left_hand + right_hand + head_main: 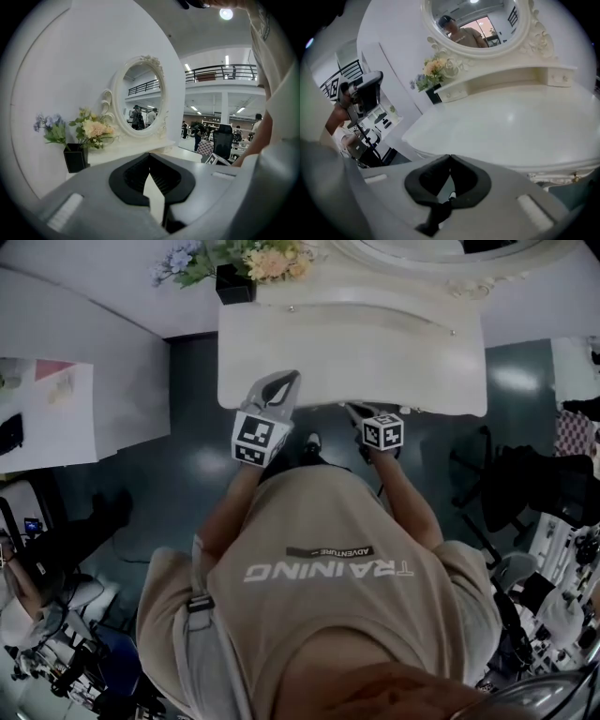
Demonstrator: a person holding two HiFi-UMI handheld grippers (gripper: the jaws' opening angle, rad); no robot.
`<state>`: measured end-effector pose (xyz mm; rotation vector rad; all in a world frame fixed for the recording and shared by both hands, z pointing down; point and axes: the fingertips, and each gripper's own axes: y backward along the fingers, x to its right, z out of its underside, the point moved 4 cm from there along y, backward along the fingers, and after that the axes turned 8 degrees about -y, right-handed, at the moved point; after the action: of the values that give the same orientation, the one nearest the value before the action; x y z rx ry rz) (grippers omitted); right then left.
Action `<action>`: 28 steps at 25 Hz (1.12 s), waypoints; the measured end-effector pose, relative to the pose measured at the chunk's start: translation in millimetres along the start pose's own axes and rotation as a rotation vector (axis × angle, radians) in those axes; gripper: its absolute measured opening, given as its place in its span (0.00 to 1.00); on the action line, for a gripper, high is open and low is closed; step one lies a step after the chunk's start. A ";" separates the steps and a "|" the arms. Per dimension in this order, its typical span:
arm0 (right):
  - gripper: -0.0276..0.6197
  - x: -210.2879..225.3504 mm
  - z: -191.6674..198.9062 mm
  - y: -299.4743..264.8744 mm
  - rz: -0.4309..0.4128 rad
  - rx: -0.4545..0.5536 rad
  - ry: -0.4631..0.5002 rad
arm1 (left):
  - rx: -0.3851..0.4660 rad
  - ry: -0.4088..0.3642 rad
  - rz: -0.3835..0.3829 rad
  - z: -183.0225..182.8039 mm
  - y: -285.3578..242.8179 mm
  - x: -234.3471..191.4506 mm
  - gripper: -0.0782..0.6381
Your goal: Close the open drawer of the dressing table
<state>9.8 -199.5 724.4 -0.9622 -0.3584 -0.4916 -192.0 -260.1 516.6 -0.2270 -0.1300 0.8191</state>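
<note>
The white dressing table (352, 352) stands in front of me, its top bare. No pulled-out drawer shows in the head view. In the right gripper view a small knob (575, 177) sits just under the table's (506, 126) front edge at the right; whether that drawer is open I cannot tell. My left gripper (289, 379) is shut and empty over the table's front left corner. It points over the table (122, 149) toward the mirror. My right gripper (350, 408) is shut and empty at the middle of the front edge. The left gripper (149, 155) and right gripper (450, 156) both have their tips touching.
A black vase of flowers (234, 282) stands at the table's back left, next to the oval mirror (140, 96). A white panel (84, 381) lies to the left. A dark office chair (525, 488) and equipment stand on the floor at the right.
</note>
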 end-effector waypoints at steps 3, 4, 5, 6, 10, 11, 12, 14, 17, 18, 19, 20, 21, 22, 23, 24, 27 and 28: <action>0.05 -16.0 -23.4 20.5 -0.005 0.058 0.042 | 0.022 -0.044 0.027 -15.4 -0.4 4.3 0.10; 0.05 -24.2 -31.5 26.3 0.002 0.059 0.084 | 0.028 -0.062 0.034 -20.5 0.5 5.1 0.10; 0.05 -34.8 -40.7 32.0 0.009 0.060 0.143 | 0.034 -0.083 0.040 -25.5 1.4 5.2 0.10; 0.05 -47.0 -51.6 37.8 0.012 0.070 0.205 | 0.041 -0.107 0.042 -30.5 1.9 4.1 0.10; 0.05 -95.8 -101.1 65.1 -0.013 0.189 0.334 | 0.086 -0.166 0.027 -54.8 2.7 -8.3 0.10; 0.05 -106.1 -113.4 72.3 -0.022 0.219 0.348 | 0.102 -0.172 0.022 -62.5 3.5 -11.8 0.10; 0.05 -115.3 -126.0 79.0 -0.027 0.247 0.362 | 0.116 -0.179 0.016 -70.7 4.6 -15.7 0.10; 0.05 -129.8 -150.5 90.7 -0.019 0.302 0.389 | 0.143 -0.192 0.009 -87.2 8.2 -24.8 0.10; 0.05 -145.4 -181.3 103.5 0.007 0.379 0.421 | 0.181 -0.212 0.011 -110.6 16.4 -40.7 0.10; 0.05 -149.1 -190.4 107.7 0.014 0.405 0.425 | 0.192 -0.219 0.015 -117.7 18.4 -45.6 0.10; 0.05 -152.3 -198.9 112.4 0.020 0.430 0.426 | 0.200 -0.228 0.019 -124.1 19.7 -49.6 0.10; 0.05 -155.1 -206.7 117.6 0.027 0.454 0.424 | 0.206 -0.235 0.024 -129.6 20.2 -52.8 0.10; 0.05 -157.4 -214.2 123.0 0.033 0.476 0.422 | 0.210 -0.237 0.028 -134.4 19.9 -55.7 0.10; 0.05 -159.7 -221.9 128.1 0.037 0.499 0.420 | 0.215 -0.229 0.034 -138.9 18.8 -58.8 0.10; 0.05 -162.3 -229.7 133.0 0.039 0.523 0.421 | 0.222 -0.208 0.041 -143.4 17.4 -62.4 0.10; 0.05 -165.3 -237.2 137.5 0.040 0.548 0.424 | 0.233 -0.182 0.050 -148.1 16.1 -65.8 0.10; 0.05 -175.8 -254.5 149.4 0.045 0.614 0.455 | 0.264 -0.172 0.057 -159.9 15.2 -72.7 0.10; 0.05 -178.3 -259.3 154.0 0.046 0.636 0.465 | 0.268 -0.185 0.052 -162.8 15.2 -73.6 0.10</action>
<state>-35.5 -303.2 392.9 -0.2239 -0.0566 -0.4997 -219.7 -328.7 353.2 0.0990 -0.1866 0.8994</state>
